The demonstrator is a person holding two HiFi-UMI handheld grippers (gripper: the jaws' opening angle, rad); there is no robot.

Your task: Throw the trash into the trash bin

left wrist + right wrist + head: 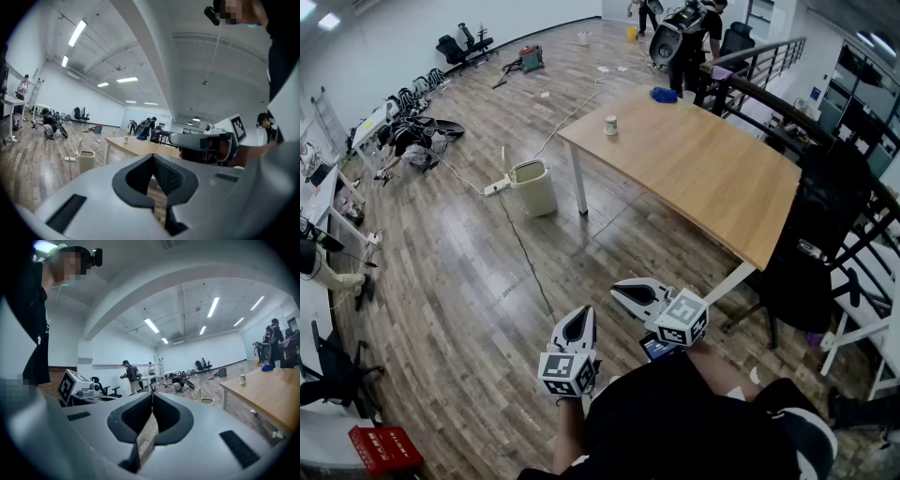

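Note:
A white cup (610, 125) and a blue cloth (664, 95) lie on the far end of the wooden table (712, 178). On the floor left of the table stands a pale trash bin (533, 187), which also shows in the left gripper view (86, 161) and the right gripper view (205, 401). Both grippers hang low in front of the person, far from table and bin. My left gripper (581, 311) (153, 156) is shut with nothing in it. My right gripper (616, 292) (152, 393) points left, also shut and empty.
A power strip (497, 187) and its cable run across the floor by the bin. A black chair (825, 225) and a railing (769, 66) stand right of the table. A person (689, 47) stands behind it. Bags and chairs clutter the left wall; a red box (384, 448) lies near left.

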